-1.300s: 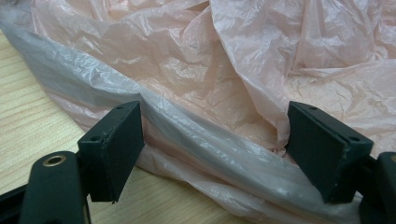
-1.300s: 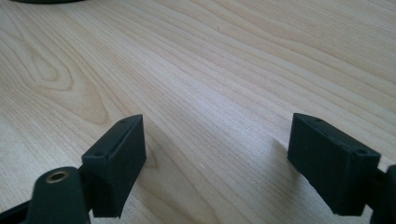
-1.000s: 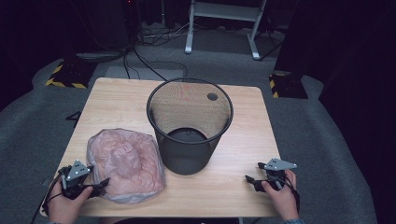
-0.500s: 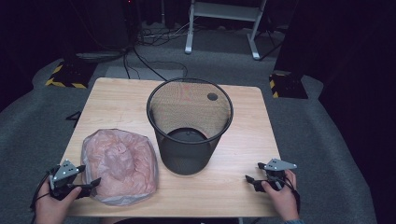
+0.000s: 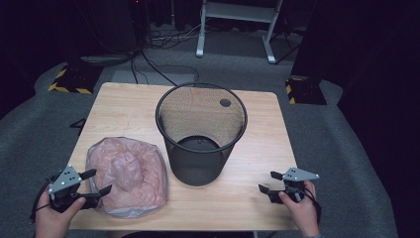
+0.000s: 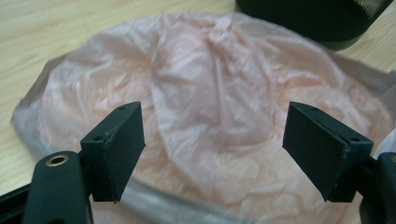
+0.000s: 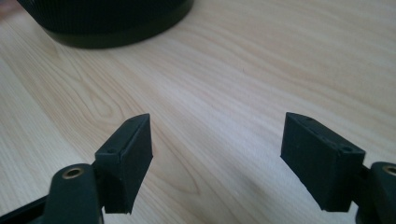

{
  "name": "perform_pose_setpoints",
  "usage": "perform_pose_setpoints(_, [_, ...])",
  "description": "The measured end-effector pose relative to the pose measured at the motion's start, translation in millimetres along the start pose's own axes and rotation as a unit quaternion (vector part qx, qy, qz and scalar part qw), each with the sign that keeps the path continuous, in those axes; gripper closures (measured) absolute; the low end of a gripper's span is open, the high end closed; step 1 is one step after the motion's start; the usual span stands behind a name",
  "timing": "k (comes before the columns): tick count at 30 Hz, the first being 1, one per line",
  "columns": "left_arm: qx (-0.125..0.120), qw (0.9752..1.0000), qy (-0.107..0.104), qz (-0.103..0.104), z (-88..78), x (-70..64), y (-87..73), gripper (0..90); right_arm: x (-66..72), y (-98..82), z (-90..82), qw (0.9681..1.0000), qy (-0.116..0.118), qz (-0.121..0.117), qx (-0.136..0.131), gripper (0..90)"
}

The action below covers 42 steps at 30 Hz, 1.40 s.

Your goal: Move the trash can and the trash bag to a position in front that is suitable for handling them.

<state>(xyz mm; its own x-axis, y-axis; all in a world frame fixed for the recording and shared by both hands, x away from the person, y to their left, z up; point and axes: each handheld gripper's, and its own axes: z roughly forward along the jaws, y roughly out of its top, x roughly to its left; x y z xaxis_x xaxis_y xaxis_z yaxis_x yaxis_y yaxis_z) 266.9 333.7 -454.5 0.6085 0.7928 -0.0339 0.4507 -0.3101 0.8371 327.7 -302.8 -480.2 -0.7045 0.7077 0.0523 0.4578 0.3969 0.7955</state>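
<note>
A crumpled pink plastic bag (image 5: 130, 176) lies on the table's front left, beside a black mesh wastebasket (image 5: 200, 136) that stands upright in the middle. My left gripper (image 5: 99, 181) hovers at the bag's left edge, open, with its tips over the plastic. In the left gripper view the gripper (image 6: 212, 140) has its jaws wide apart above the bag (image 6: 224, 88), not pressing it. My right gripper (image 5: 268, 182) rests at the front right, open; its jaws have just been closing a little with nothing between them. In the right gripper view the gripper (image 7: 217, 154) frames bare wood.
The light wooden table (image 5: 124, 114) has free room behind the bag and right of the basket. The basket's base (image 7: 112, 23) is ahead of the right gripper. Grey carpet, cables and a metal stand's feet (image 5: 235, 29) lie beyond the far edge.
My left gripper has drawn back to the left and lifted a little. The bag has shifted slightly left with it. The right hand has stayed in place.
</note>
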Motion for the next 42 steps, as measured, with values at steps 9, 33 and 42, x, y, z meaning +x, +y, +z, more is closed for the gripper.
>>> perform_pose_setpoints(9, [-0.025,0.9993,-0.018,0.02,1.6,-6.7,23.7,20.6,10.4,19.3,-13.7,0.9967,0.044,0.021,-0.065,19.7])
perform_pose_setpoints(33, [-0.107,0.9895,-0.09,0.037,46.4,-11.1,92.5,18.9,3.7,78.8,-15.4,0.9877,0.065,-0.02,-0.141,16.6])
perform_pose_setpoints(42, [-0.097,0.9905,-0.079,0.056,60.4,-17.0,113.4,18.7,-3.5,102.6,-7.4,0.9858,0.071,-0.041,-0.147,16.3])
